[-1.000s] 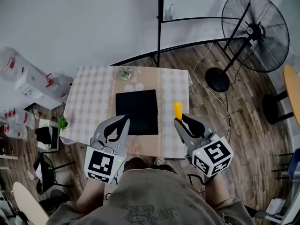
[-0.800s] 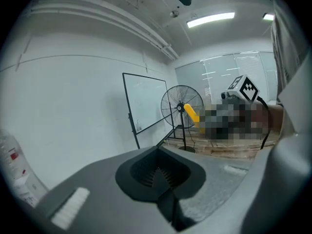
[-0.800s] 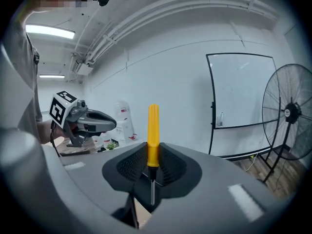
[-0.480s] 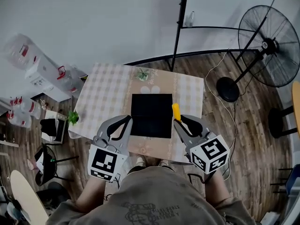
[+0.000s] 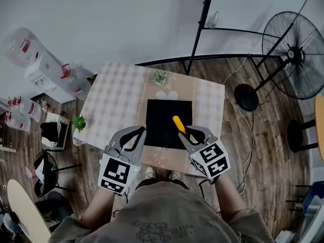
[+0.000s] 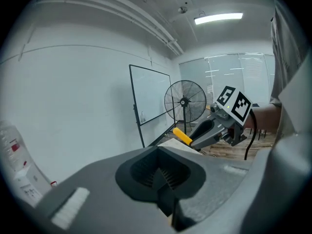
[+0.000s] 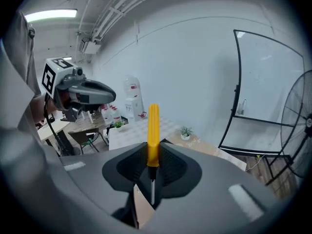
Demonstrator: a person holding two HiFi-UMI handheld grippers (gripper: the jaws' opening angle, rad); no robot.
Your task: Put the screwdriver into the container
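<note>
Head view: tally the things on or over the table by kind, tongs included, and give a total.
left tongs and right tongs: 2
screwdriver, held in the right tongs: 1
black container: 1
potted plant: 1
Total: 5

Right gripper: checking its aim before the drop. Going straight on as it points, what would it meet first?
Probably the black container: the right gripper, shut on the screwdriver, points across it, though height above it is unclear.
</note>
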